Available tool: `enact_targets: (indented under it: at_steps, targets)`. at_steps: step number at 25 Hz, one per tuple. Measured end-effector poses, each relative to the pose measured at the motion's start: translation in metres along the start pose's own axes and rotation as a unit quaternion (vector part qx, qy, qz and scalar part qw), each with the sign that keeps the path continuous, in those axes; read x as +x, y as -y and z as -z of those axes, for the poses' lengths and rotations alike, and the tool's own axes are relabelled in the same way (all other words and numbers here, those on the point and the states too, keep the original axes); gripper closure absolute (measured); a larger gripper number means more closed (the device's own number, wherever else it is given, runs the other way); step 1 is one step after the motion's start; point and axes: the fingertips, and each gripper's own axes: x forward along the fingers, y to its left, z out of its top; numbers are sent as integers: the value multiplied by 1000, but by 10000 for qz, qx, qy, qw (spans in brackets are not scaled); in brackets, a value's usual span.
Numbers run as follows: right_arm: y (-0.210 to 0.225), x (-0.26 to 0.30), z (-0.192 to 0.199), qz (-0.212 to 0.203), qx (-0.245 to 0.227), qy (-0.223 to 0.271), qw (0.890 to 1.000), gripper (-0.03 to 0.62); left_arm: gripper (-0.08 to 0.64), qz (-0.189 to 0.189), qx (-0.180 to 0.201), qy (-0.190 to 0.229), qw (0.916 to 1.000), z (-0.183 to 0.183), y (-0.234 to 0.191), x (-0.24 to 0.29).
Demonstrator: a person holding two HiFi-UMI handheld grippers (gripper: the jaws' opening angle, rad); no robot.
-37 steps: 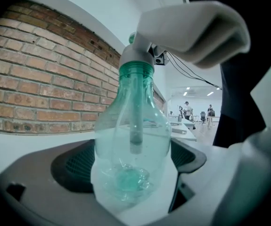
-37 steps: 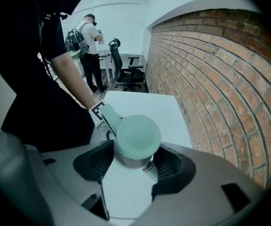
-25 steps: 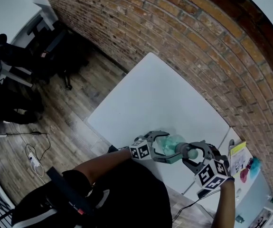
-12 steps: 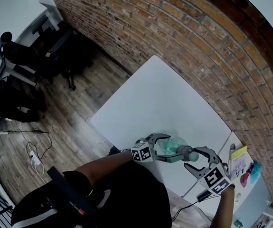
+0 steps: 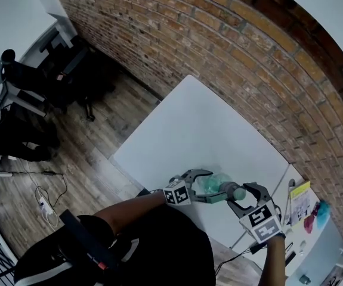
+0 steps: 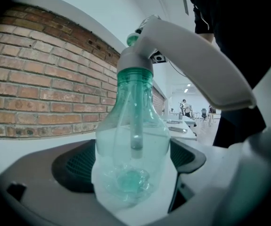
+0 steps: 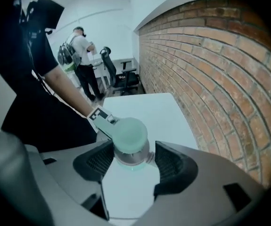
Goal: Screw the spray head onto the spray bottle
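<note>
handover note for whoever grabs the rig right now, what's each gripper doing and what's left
Left gripper: shut on the spray bottle, holding its lower body above the white table.
Right gripper: shut on the spray head, pads on its grey collar.
Done: the head sits on the bottle neck, with the dip tube down inside.
Left: I cannot tell how tight the thread is. Probably twist the collar until it stops, then set the bottle down.

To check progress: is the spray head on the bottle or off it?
On. The spray head sits on top of the bottle, its tube hanging inside. How tightly it is screwed, I cannot tell.
</note>
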Motion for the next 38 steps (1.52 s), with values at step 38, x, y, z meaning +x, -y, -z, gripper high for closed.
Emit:
enact_targets:
  at_steps: [38]
  targets:
    - [6,-25,-8,430,872,877,9914,333,66,-18,156,-108,9998,-10,-2,-7]
